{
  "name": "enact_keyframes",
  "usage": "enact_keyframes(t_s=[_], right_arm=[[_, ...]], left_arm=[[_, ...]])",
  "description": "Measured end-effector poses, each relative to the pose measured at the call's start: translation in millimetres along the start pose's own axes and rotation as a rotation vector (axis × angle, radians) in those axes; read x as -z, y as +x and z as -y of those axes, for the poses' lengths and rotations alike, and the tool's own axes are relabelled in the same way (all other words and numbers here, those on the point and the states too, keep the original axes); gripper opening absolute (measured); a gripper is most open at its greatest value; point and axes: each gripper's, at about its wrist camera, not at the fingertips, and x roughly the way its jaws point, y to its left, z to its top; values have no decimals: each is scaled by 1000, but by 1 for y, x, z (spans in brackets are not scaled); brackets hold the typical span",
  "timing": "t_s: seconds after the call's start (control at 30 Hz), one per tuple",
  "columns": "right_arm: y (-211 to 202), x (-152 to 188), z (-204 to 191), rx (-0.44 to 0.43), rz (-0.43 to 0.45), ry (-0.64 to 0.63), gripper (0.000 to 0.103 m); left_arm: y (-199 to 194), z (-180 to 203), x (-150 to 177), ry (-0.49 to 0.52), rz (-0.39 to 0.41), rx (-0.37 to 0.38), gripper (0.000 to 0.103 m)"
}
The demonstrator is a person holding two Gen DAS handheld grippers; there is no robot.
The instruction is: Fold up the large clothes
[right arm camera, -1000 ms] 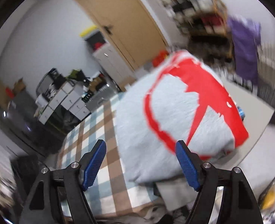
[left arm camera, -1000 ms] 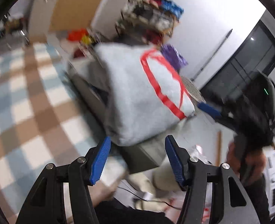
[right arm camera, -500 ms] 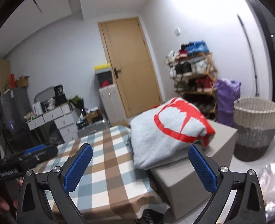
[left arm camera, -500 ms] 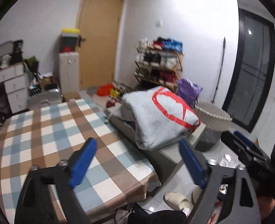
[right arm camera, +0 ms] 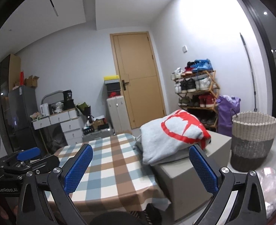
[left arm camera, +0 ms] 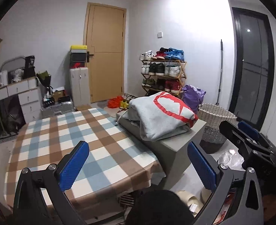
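- Two grippers, both empty: the left gripper (left arm camera: 138, 165) and the right gripper (right arm camera: 141, 166) each stand with blue pads spread wide, and we see nothing between either pair
- A second ago both sat close up against the folded pale-grey sweatshirt with a red ring print (left arm camera: 162, 116); their jaws have just been opening, and both views now take in the whole room from well back
- We find the sweatshirt lying in a folded bundle on top of the grey box-shaped stool (left arm camera: 177, 146), just beside the far corner of the table with the brown, blue and white checked cloth (left arm camera: 66, 131); a darker grey layer shows beneath it
- We judge this garment folded and set down, and the release complete
- No unfolded garment lies on the checked cloth, so we judge the next step to be fetching another piece; where it would come from we cannot tell
- The woven two-tone laundry basket (right arm camera: 254, 136) stands on the floor just beyond the stool; its contents are hidden from us
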Motion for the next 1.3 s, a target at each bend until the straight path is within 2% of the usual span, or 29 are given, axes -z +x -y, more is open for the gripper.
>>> enact_keyframes(t_s=[0.13,0.23,0.3,0.5,0.73,1.3], right_arm=[[-9,6,-1,10,2,-10,103],[-16,7,1,10,27,-1,103],[-22,5,7,33,61,30,103],[-25,5,19,34,46,104,103],[-34,8,12,62,64,77,103],[-49,6,4,47,104,43,103]], left_arm=[[-5,3,-2,19,24,-24,102],[-5,8,-3,34,28,-2,102],[-4,13,-1,42,25,-5,102],[-4,15,4,28,36,-7,102],[-8,16,6,12,38,6,102],[-10,21,5,24,29,26,102]])
